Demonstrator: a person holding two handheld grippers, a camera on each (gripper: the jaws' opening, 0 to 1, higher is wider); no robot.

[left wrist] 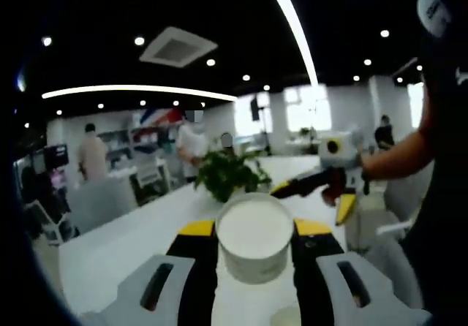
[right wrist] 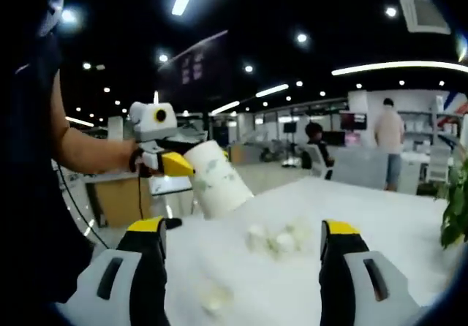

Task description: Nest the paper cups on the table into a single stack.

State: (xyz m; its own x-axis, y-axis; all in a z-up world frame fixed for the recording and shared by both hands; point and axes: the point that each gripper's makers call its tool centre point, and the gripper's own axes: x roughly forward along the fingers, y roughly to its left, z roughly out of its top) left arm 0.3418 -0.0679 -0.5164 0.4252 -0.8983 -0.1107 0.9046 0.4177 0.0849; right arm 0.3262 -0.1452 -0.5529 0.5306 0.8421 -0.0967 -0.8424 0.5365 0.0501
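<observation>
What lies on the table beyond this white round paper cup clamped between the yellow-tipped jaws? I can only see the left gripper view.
Observer: The right gripper view shows a cluster of small white objects on the white table. They are probably more cups, but too blurred to count.
Visitor: Is the other gripper carrying anything?
Observer: No. The right gripper has its jaws wide apart with nothing between them.
Visitor: Is my cup plain?
Observer: Not quite. From the side, the white paper cup has a faint greenish print on its wall, and it is held tilted above the table.
</observation>
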